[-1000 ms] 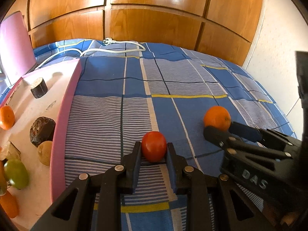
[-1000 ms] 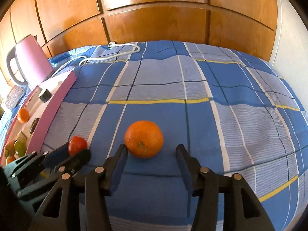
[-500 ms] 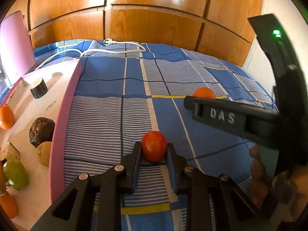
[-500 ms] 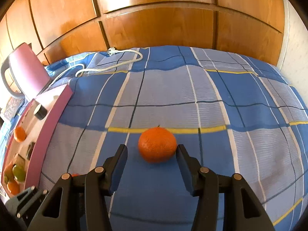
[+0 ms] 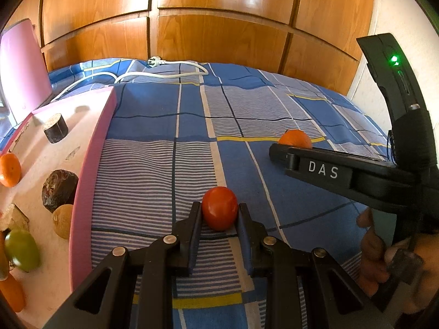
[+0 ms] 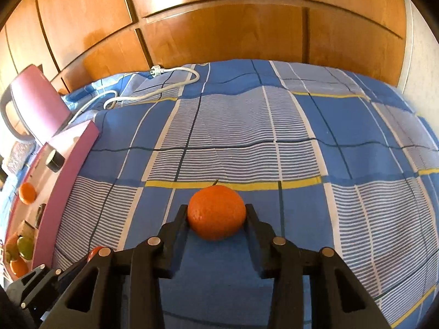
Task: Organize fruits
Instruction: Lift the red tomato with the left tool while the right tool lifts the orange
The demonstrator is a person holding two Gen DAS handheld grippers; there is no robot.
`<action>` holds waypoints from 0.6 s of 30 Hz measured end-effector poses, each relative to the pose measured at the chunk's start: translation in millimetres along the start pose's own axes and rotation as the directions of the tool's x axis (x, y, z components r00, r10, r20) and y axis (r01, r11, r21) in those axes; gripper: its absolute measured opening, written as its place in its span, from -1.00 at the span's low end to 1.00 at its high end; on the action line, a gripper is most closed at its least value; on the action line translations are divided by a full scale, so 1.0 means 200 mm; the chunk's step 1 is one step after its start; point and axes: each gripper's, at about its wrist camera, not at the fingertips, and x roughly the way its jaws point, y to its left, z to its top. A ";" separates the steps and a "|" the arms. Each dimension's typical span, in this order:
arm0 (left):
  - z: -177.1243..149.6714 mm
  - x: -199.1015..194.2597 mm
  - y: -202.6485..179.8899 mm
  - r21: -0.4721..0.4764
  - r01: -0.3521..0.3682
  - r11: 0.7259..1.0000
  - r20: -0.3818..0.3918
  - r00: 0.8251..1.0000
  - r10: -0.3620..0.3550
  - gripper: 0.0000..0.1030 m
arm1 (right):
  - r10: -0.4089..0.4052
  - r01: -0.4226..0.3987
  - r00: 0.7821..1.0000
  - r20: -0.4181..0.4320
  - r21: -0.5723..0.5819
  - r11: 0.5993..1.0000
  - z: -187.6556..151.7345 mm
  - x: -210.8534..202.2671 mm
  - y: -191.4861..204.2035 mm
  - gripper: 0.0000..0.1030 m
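Observation:
My left gripper (image 5: 219,215) is shut on a small red tomato (image 5: 219,207) that rests on the blue checked bedspread (image 5: 153,170). The right gripper (image 6: 216,213) is closing its jaws around an orange (image 6: 216,216), and both pads touch its sides. From the left wrist view the right gripper (image 5: 277,150) reaches in from the right, and the orange (image 5: 295,138) peeks out behind its finger. A hand (image 5: 384,257) holds its grip. A pink-rimmed white tray (image 5: 90,164) lies to the left of the tomato.
The tray holds a small orange (image 5: 9,170), a dark brown fruit (image 5: 59,193), a tan fruit (image 5: 63,224), a green fruit (image 5: 22,249) and a dark cylinder (image 5: 56,131). A pink kettle (image 6: 35,109) and a white cable (image 6: 164,82) lie at the back. Wooden panels stand behind the bed.
The right gripper moved forward around the orange and its fingers came together onto it. The left gripper and the tomato stayed put.

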 end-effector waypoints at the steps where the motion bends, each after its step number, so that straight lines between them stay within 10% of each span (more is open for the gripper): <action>1: 0.00 0.00 0.00 0.001 0.001 1.000 -0.001 1.000 -0.001 -0.50 | -0.001 0.001 1.000 0.001 0.000 1.000 0.00 0.00 0.00 -0.23; 18: -0.01 -0.01 0.00 0.011 -0.001 1.000 0.001 1.000 0.001 -0.50 | -0.033 0.034 0.999 0.025 -0.013 0.999 -0.04 -0.03 0.01 -0.24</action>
